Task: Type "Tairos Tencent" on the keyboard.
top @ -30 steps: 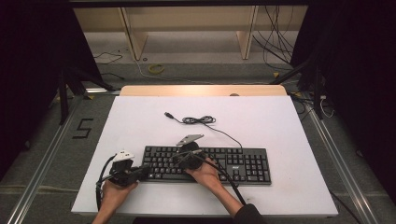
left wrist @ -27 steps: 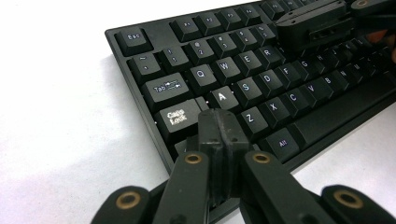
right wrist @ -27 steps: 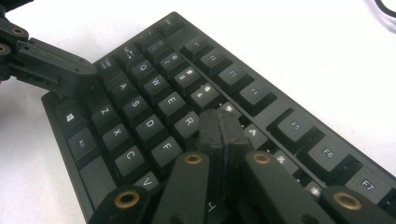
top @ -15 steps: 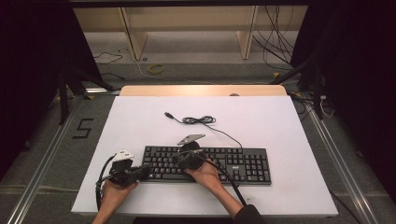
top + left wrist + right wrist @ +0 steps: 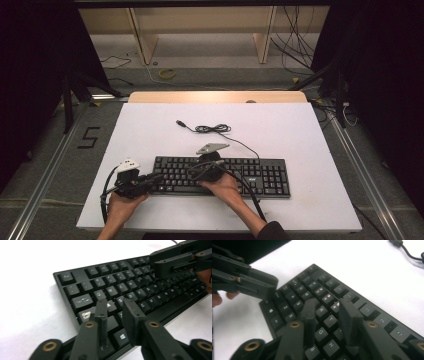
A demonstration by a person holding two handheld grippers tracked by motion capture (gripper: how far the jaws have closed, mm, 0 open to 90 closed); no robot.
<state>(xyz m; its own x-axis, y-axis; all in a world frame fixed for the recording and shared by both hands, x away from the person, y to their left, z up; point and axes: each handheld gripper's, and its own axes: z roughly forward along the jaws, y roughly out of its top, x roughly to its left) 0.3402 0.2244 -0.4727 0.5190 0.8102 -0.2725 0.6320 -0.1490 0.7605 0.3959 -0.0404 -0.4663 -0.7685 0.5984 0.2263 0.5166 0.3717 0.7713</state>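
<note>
My right hand (image 5: 223,187) covers the keys beneath it on the keyboard (image 5: 260,175) in the high view, legends there too small to read. In the left gripper view my left gripper (image 5: 115,308) hides the lower-left keys; far key legends blur. The cable (image 5: 409,251) runs off the right gripper view's top edge.
</note>
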